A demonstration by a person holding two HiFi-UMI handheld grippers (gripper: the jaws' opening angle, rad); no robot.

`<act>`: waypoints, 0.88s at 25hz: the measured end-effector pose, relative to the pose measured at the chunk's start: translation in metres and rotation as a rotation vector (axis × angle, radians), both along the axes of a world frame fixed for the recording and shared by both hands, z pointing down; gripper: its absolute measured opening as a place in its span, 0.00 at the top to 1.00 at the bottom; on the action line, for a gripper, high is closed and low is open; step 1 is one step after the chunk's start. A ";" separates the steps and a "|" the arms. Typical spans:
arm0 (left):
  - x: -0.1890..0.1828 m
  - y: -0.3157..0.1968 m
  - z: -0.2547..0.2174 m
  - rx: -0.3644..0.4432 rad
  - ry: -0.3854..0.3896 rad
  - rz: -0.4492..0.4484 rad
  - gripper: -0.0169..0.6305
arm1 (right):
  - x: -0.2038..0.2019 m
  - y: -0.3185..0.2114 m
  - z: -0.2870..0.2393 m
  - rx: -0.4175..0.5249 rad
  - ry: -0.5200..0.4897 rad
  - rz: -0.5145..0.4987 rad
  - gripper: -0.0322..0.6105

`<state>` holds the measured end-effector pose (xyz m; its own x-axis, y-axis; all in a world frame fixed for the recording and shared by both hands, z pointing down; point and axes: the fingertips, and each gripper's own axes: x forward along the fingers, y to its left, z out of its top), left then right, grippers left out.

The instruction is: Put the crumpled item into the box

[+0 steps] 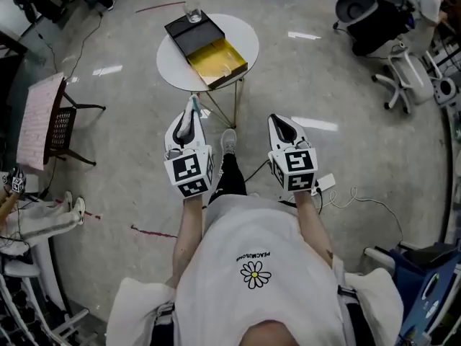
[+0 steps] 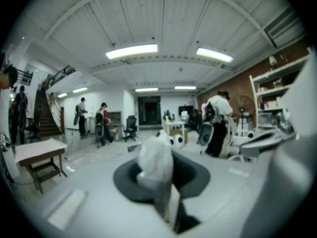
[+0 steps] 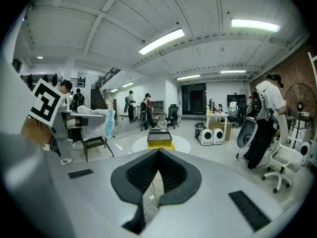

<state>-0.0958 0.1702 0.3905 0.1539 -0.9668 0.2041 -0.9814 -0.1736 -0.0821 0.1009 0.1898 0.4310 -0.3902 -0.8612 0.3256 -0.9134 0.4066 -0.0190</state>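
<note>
The crumpled item (image 1: 191, 114) is a white wad of paper or plastic that sticks out of my left gripper (image 1: 189, 123), which is shut on it. In the left gripper view the wad (image 2: 154, 163) fills the gap between the jaws. My right gripper (image 1: 283, 126) is held beside the left one, shut and holding nothing; its tips (image 3: 158, 151) meet. The box (image 1: 216, 60) has a yellow inside and a black lid (image 1: 190, 33) folded back. It lies open on a round white table (image 1: 241, 34) ahead of both grippers and appears small in the right gripper view (image 3: 159, 138).
A clear glass (image 1: 193, 11) stands on the table behind the box. A chair with a pink board (image 1: 42, 121) is at the left. Office chairs (image 1: 403, 74) stand at the right, and a cable (image 1: 360, 197) runs over the floor. People stand far off (image 2: 218, 123).
</note>
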 end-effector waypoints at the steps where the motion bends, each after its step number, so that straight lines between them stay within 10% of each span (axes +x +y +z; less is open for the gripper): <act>1: -0.001 -0.013 -0.002 0.005 0.001 0.006 0.90 | -0.003 -0.009 0.001 -0.003 0.006 -0.002 0.95; 22: -0.039 -0.300 0.011 -0.061 0.090 0.177 0.90 | -0.069 -0.286 -0.014 -0.028 0.062 0.113 0.95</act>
<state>-0.1350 -0.1303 0.4011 0.3401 -0.9095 0.2389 -0.9382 -0.3456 0.0200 0.0319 -0.0967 0.4167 -0.2696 -0.8889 0.3704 -0.9531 0.3012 0.0290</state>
